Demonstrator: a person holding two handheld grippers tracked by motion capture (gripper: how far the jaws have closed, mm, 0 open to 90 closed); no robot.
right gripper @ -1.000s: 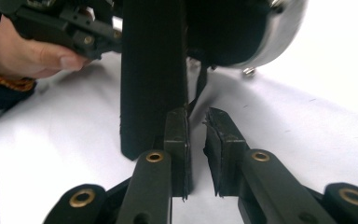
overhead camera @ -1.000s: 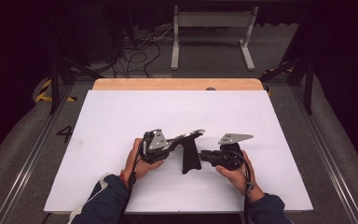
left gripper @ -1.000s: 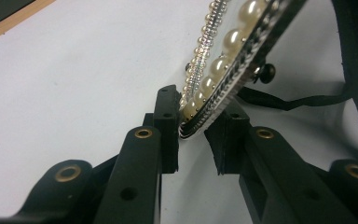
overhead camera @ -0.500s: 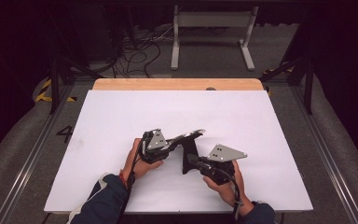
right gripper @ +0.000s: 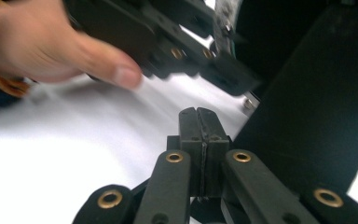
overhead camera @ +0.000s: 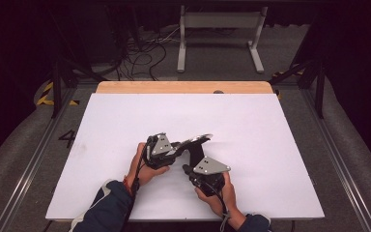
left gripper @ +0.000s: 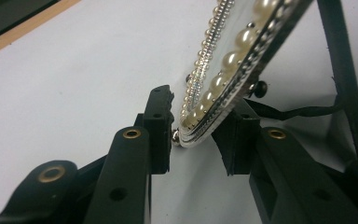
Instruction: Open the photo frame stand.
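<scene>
A silver picture frame (overhead camera: 199,140) edged with pearls (left gripper: 242,42) is tilted above the white table, its black stand (overhead camera: 193,153) beneath it. My left gripper (overhead camera: 181,145) has the frame's lower rim between its pads (left gripper: 161,126), which touch it on both sides; the jaws have just been opening a little. In the left gripper view that gripper (left gripper: 193,135) points across the table. My right gripper (right gripper: 204,116) is shut with nothing in it, close beside the black stand (right gripper: 307,116). From above, the right gripper (overhead camera: 186,168) points up-left at the stand's foot.
The white board (overhead camera: 270,145) covers the table, with a wooden strip (overhead camera: 183,87) along its far edge. Cables and a metal stand (overhead camera: 220,29) lie on the floor beyond. The person's left hand (right gripper: 51,42) is near the right gripper's camera.
My right gripper has moved left and nearer the person, in under the frame's black stand, turning to point up-left. The left hand and the frame have stayed where they were.
</scene>
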